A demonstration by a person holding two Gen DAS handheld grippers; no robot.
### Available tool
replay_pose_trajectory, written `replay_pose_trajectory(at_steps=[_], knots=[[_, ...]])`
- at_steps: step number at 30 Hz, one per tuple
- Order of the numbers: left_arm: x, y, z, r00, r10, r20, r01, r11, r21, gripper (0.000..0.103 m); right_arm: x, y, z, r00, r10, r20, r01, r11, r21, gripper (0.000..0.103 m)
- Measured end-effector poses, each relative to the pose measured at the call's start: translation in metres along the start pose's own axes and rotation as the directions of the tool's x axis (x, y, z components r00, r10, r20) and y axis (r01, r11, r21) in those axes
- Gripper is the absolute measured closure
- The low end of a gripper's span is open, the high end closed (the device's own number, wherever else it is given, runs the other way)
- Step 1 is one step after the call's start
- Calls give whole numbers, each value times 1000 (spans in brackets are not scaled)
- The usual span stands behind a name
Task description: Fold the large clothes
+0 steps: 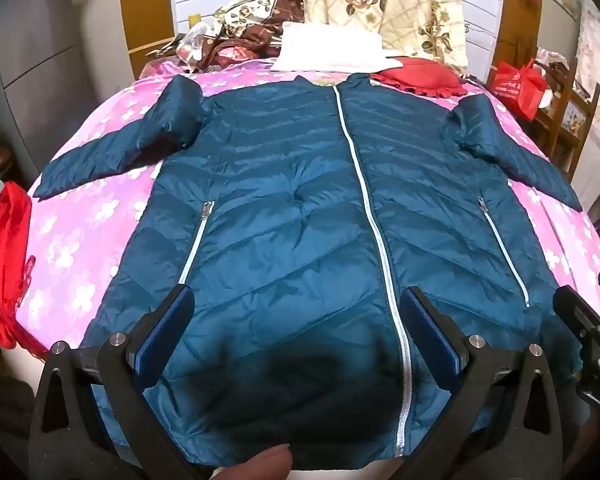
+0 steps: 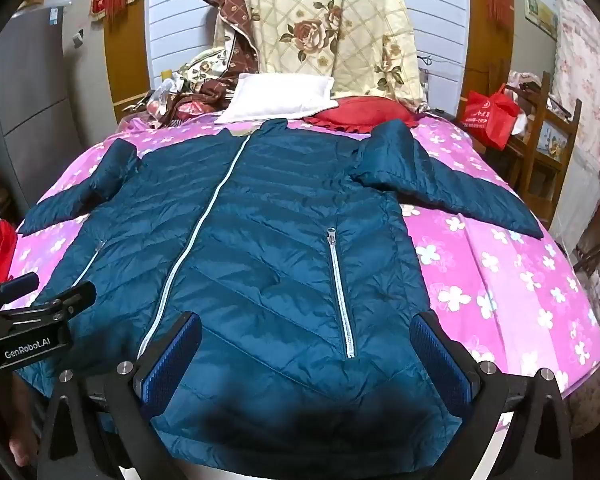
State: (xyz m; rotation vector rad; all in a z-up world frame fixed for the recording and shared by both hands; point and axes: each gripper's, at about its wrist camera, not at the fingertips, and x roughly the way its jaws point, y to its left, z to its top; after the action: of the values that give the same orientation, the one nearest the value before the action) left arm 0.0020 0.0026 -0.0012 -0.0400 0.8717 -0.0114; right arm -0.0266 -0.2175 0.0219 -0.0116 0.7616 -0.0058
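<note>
A teal quilted puffer jacket [image 1: 292,200] lies flat, front up and zipped, on a pink flowered bed cover [image 1: 80,240]. Both sleeves are spread out to the sides. It also shows in the right wrist view [image 2: 260,232]. My left gripper [image 1: 298,304] is open and empty, above the jacket's hem left of the centre zip. My right gripper [image 2: 306,332] is open and empty, above the hem by the right pocket zip. The right gripper shows at the right edge of the left wrist view [image 1: 588,320], and the left gripper at the left edge of the right wrist view [image 2: 40,312].
A white pillow [image 2: 276,98] and a red cushion [image 2: 360,114] lie at the head of the bed under a floral quilt [image 2: 332,28]. Red cloth [image 1: 4,264] hangs at the bed's left edge. A wooden shelf with a red bag [image 2: 488,116] stands to the right.
</note>
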Motion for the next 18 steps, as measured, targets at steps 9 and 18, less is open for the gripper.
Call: replay_pose_trajectory(at_steps=[9,18], knots=[[-1,-7,-3,1000,-2,15,2,1000,29,0,1,-1,-1,1000,-6,2,6,1000,-8,0],[4,-4,-3,999,-31,-12,31,999,5,0,5,1,1,1000,-9,9,9,1000,-10,0]])
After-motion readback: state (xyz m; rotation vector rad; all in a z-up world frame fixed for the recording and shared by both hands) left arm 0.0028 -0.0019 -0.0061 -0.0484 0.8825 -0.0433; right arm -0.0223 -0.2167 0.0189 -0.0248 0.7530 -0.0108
